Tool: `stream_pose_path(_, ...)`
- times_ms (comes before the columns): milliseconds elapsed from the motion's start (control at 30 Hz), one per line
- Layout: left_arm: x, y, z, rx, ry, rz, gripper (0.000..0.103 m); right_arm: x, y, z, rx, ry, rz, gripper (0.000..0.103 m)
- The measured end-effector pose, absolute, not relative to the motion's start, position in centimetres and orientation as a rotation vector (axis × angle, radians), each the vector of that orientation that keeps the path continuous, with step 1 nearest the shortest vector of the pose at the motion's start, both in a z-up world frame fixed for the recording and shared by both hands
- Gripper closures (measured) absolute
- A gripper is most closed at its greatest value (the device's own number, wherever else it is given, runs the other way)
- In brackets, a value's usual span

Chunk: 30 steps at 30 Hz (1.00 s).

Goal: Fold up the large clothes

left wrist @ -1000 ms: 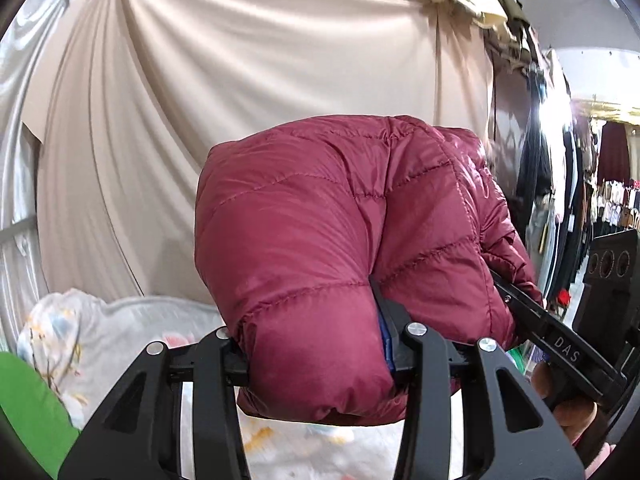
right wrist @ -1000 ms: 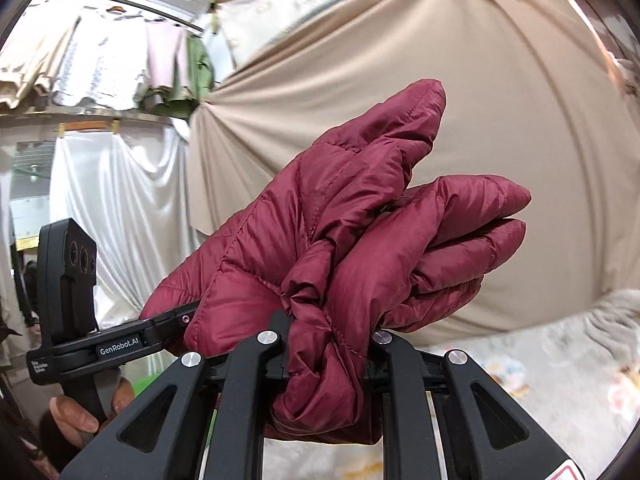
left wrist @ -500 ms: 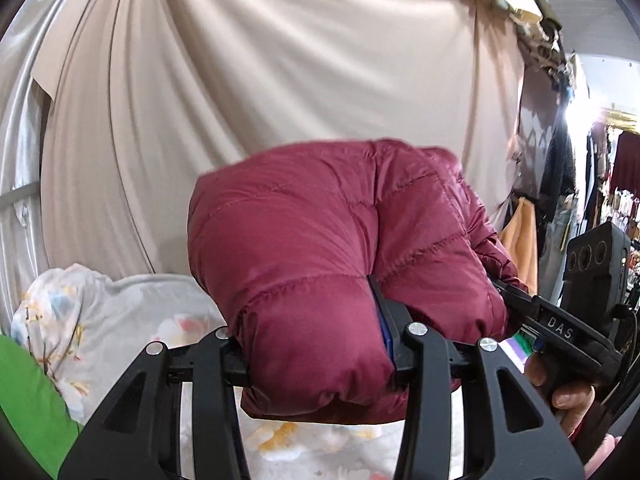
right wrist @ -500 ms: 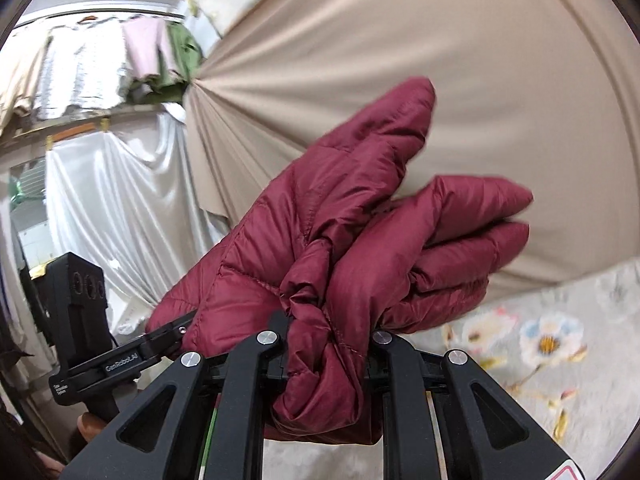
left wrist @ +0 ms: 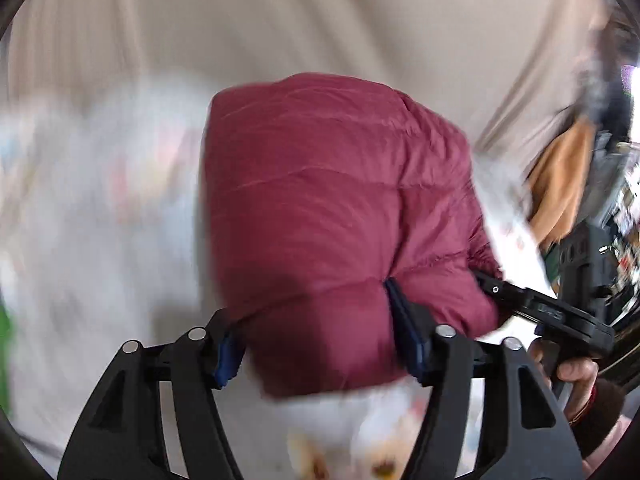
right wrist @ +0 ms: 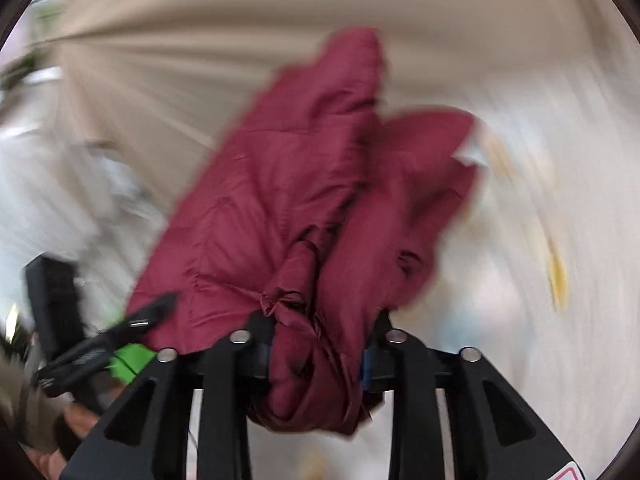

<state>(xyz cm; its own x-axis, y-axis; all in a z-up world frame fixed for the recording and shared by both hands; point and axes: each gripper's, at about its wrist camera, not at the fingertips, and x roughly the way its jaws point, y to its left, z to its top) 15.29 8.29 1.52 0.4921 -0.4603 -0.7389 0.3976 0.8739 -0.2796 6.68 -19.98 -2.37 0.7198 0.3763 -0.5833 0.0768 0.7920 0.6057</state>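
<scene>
Both of my cameras are smeared with motion, so I go by the larger shapes. The maroon puffer jacket (left wrist: 320,208) is bundled up in the air between the two claws, above a white cloth with a faint flower print (left wrist: 100,240) that covers the work surface. That cloth fills the lower half of both views, with yellow-orange blossoms showing near the bottom. Behind it a beige drape (left wrist: 320,8) hangs in long folds across the back of the room. At the far right of the left view I can make out a tan garment (left wrist: 560,184) hanging among darker clutter, too blurred to name further. A patch of bright green (right wrist: 132,360) sits low in the right view. The left gripper (left wrist: 314,336) has just been opening: the jacket is still between its jaws, but the left blue pad (left wrist: 228,354) stands just clear of the fabric. The right gripper (right wrist: 316,356) has also just been opening, with a twisted wad of jacket filling its gap. I cannot tell whether its pads still press. A hand (left wrist: 576,368) grips its handle.
</scene>
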Motion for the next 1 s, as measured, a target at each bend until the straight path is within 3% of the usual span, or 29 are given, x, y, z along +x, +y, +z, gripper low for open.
stream_pose_path(67,14.4,9.5,-4.3,-0.065,1.072,-0.417,0.045,5.5,-21.2,-8.1,0.702,0.929,0.019,0.072)
stream_pose_path(133,12.7,10.9,-5.0,-0.081,1.066,-0.396,0.044,2.3,-22.4,-10.4,0.794,0.923,-0.016,0.071)
stream_pose_path(300,12.1,11.4,-1.7,-0.081,0.981,-0.371,0.039,-0.4,-22.9,-7.2,0.795,0.851,-0.048,0.068)
stream_pose_path(400,13.6,9.9,-0.4,-0.106,0.947,-0.374,0.027,2.8,-21.1,-4.8,0.699,0.84,-0.015,0.044)
stream_pose_path(533,16.5,7.9,-1.3,-0.128,1.022,-0.35,0.026,8.4,-20.4,-6.0,0.666,0.85,-0.04,0.043)
stream_pose_path(600,16.3,8.2,-1.8,-0.174,1.044,-0.381,0.026,9.8,-21.1,-8.5,0.76,0.943,-0.038,0.041)
stream_pose_path(667,15.1,8.2,-2.4,-0.132,1.04,-0.407,0.026,10.4,-21.1,-10.2,0.843,0.993,0.016,0.05)
stream_pose_path(700,14.3,8.0,-2.9,-0.062,1.045,-0.401,0.026,10.5,-20.9,-10.4,0.86,1.003,0.032,0.078)
stream_pose_path(733,13.6,7.9,-3.3,-0.011,1.046,-0.391,0.026,10.6,-20.4,-9.6,0.849,1.004,0.067,0.089)
stream_pose_path(900,11.2,9.2,-2.8,0.037,1.02,-0.368,0.026,8.4,-16.6,1.5,0.796,0.685,0.428,0.096)
stream_pose_path(1000,11.3,10.4,-1.8,-0.008,0.991,-0.349,0.026,7.7,-16.3,-1.3,0.704,0.754,0.299,0.096)
